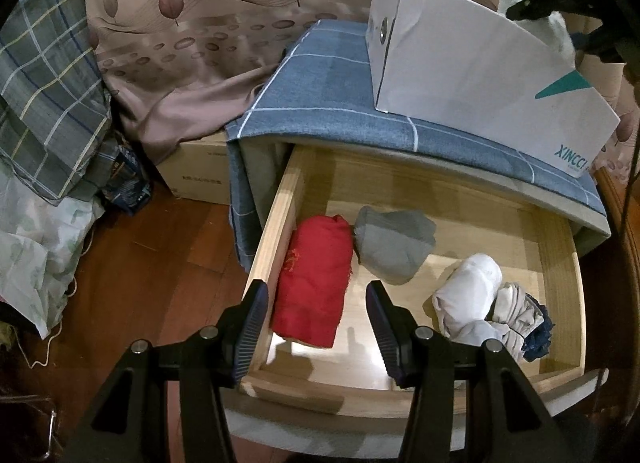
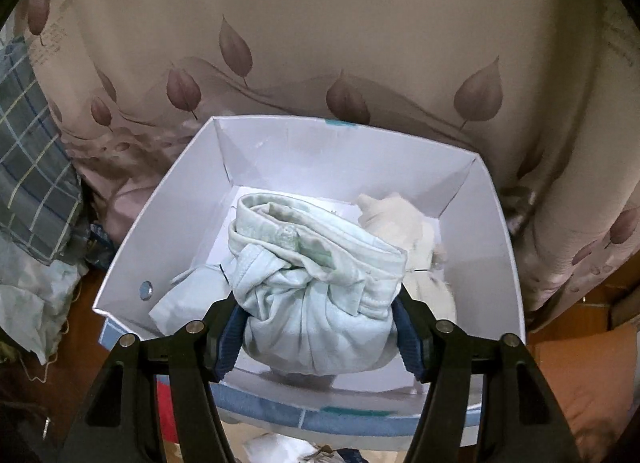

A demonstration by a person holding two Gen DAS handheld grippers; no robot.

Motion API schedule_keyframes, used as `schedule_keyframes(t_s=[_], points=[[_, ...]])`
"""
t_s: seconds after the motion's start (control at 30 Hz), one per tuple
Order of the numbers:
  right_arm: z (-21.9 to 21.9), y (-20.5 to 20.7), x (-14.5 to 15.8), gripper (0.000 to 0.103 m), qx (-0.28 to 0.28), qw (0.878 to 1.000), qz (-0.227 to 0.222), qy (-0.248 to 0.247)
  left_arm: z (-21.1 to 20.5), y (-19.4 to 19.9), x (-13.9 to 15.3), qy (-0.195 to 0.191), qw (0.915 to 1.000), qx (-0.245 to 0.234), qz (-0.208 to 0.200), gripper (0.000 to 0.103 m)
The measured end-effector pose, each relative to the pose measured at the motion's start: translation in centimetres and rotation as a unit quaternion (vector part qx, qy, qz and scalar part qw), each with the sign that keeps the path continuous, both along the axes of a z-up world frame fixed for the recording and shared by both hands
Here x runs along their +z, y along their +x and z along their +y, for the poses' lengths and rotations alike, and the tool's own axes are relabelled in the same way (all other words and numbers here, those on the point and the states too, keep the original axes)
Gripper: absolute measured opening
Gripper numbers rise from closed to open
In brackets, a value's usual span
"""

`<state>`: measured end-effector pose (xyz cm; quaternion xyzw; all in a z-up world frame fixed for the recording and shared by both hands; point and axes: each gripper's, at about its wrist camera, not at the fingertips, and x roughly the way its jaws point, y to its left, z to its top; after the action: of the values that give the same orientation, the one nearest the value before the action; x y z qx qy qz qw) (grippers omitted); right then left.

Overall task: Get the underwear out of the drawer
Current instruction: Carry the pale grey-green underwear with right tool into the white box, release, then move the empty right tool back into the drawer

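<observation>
Left wrist view: left tongs (image 1: 316, 323) released, empty, over the open drawer (image 1: 560, 263) above a red roll (image 1: 316, 279); closing could catch the drawer's left wall.

Right wrist view: right tongs (image 2: 320, 327) clenched on pale green underwear (image 2: 316, 283) over the white box (image 2: 280, 151); early release risks snagging the near rim.

A beige curtain (image 1: 192, 23) printed with brown leaves hung behind, pooling on a reddish wood floor (image 1: 140, 263). A cabinet (image 1: 592, 225) stood covered by a blue checked cloth (image 1: 312, 95). A cardboard box (image 1: 200, 171) sat beside it. Plaid fabric (image 1: 44, 103) and pale bedding (image 1: 32, 259) lay heaped left. Lighting was dim.
</observation>
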<state>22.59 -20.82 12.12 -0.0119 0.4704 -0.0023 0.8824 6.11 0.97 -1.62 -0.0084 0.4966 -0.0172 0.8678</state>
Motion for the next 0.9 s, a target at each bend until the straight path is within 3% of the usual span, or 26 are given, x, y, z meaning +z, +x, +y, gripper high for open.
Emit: schedule_keyframes(t_s=[0.37,0.57,0.9], points=[[0.1,1.0,-2.0,0.063,-0.003,1.000,0.020,0.000,-0.1,0.1,-0.3,-0.003,1.0000,0.002,0.002,0.052],[0.0,1.3,-2.3,0.070,-0.005,1.000,0.030,0.006,0.1,0.0,-0.3,-0.004,1.0000,0.003,0.004,0.052],[-1.0,-1.4,0.0,0.073,0.004,0.999,0.020,0.041,0.1,0.0,-0.5,-0.003,0.9999,0.006,0.010,0.052]])
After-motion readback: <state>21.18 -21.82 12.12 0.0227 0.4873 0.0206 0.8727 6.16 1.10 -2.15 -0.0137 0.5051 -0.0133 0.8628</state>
